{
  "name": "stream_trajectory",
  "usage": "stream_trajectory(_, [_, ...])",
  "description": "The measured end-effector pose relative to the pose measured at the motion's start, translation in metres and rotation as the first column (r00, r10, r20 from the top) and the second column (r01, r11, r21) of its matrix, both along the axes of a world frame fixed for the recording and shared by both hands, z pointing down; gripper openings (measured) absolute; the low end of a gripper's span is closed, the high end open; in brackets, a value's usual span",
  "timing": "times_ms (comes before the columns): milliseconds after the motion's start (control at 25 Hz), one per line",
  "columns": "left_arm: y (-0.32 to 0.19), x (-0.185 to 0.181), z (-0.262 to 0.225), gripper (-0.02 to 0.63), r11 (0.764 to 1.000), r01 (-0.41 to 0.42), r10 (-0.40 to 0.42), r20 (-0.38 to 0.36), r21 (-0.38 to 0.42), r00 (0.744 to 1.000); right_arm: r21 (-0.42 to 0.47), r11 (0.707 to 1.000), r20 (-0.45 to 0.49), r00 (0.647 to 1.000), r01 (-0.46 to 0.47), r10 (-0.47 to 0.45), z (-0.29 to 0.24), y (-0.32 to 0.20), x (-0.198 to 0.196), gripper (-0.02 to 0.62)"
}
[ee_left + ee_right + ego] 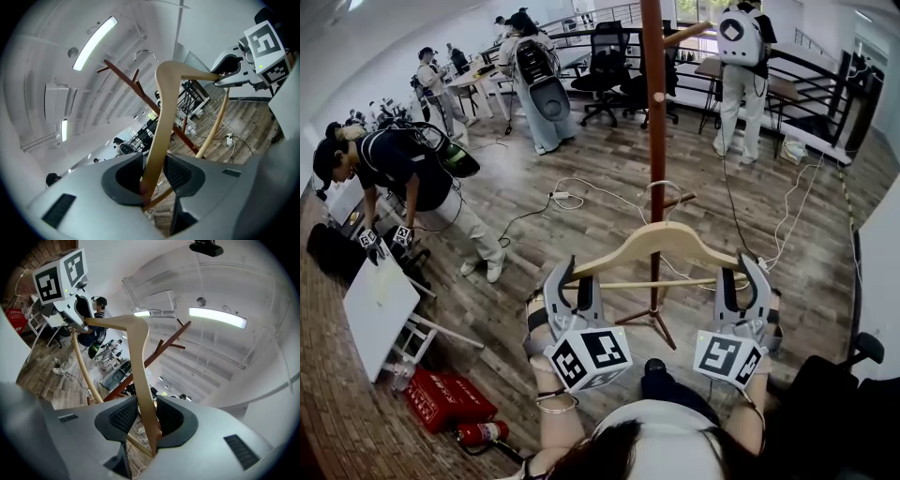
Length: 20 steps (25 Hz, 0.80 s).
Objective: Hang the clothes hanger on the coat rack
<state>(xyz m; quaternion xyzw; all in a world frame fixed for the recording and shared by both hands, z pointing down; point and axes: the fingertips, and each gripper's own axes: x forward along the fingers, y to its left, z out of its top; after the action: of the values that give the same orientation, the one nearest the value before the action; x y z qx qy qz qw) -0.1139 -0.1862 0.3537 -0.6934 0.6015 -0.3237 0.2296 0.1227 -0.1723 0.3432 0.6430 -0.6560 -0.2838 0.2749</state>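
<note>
A pale wooden clothes hanger [661, 246] with a crossbar and a wire hook [662, 187] is held level in front of the brown coat rack pole [654, 141]. My left gripper [572, 281] is shut on the hanger's left end, and my right gripper [746, 277] is shut on its right end. In the left gripper view the hanger arm [159, 140] runs up from between the jaws, with the coat rack's branches [140, 91] beyond it. In the right gripper view the hanger [143, 366] sits between the pads, with the rack [164, 345] behind.
The rack's tripod feet [661, 326] stand on the wooden floor just ahead. White cables [600, 192] trail over the floor. A red box [441, 398] and a white board [380, 309] lie at the left. Several people stand around, and office chairs [607, 66] are at the back.
</note>
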Motion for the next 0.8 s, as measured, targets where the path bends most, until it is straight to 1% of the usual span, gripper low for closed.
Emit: stream_trajectory(800, [-0.065, -0.002, -0.009, 0.132, 1.000, 0.011, -0.011, -0.001, -0.003, 1.000, 0.001, 1.000, 0.004, 1.000, 0.010, -0.010, -0.010, -0.068, -0.002, 0.132])
